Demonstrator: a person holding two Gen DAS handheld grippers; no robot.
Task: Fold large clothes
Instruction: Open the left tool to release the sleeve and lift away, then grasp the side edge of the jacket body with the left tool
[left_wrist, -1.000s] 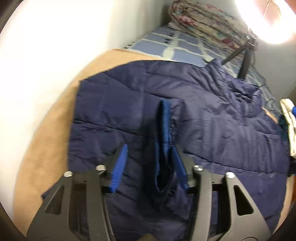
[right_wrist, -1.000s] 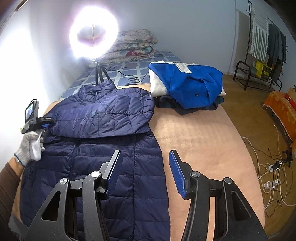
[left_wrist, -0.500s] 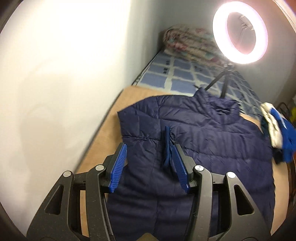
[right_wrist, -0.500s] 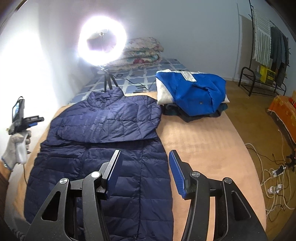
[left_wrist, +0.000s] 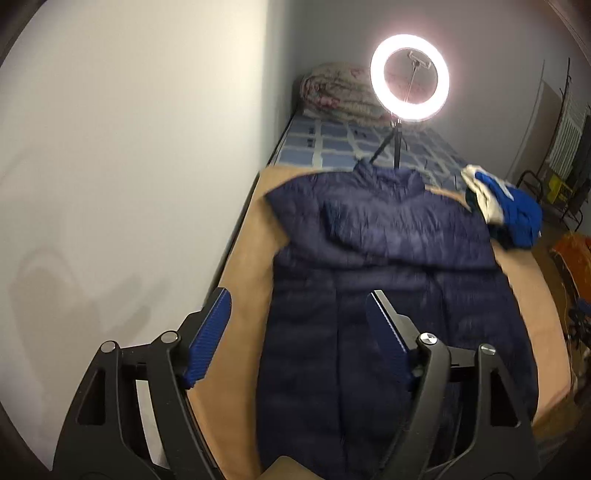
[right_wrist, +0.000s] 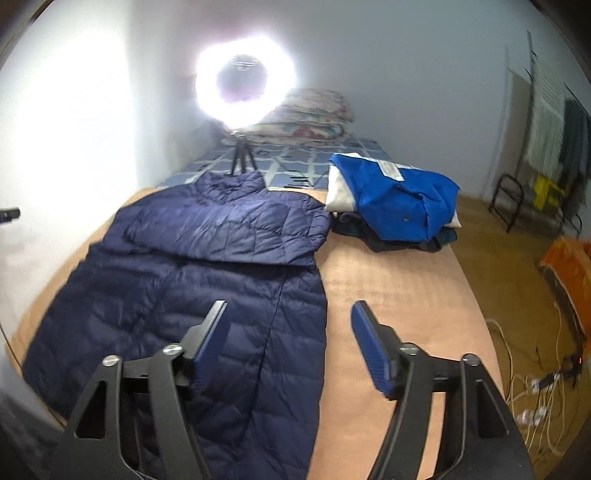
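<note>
Lay flat on the tan bed cover (right_wrist: 388, 288): navy quilted down coat (right_wrist: 192, 280), collar at the far end, a sleeve folded across its chest. Hovered above its near hem: left gripper (left_wrist: 297, 314) and right gripper (right_wrist: 286, 332), jaws opening, nothing between them. Sat far right: folded blue jacket (right_wrist: 399, 199).

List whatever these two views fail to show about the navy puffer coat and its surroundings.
- Navy puffer coat: its hem is cut off by the bottom edge and the gripper frames in both wrist views.
- Dark garments under the blue jacket: mostly covered, type unclear.
- Ring light: glare washes out its centre in the right wrist view.
- Coat quilting: motion-blurred in the left wrist view.
</note>
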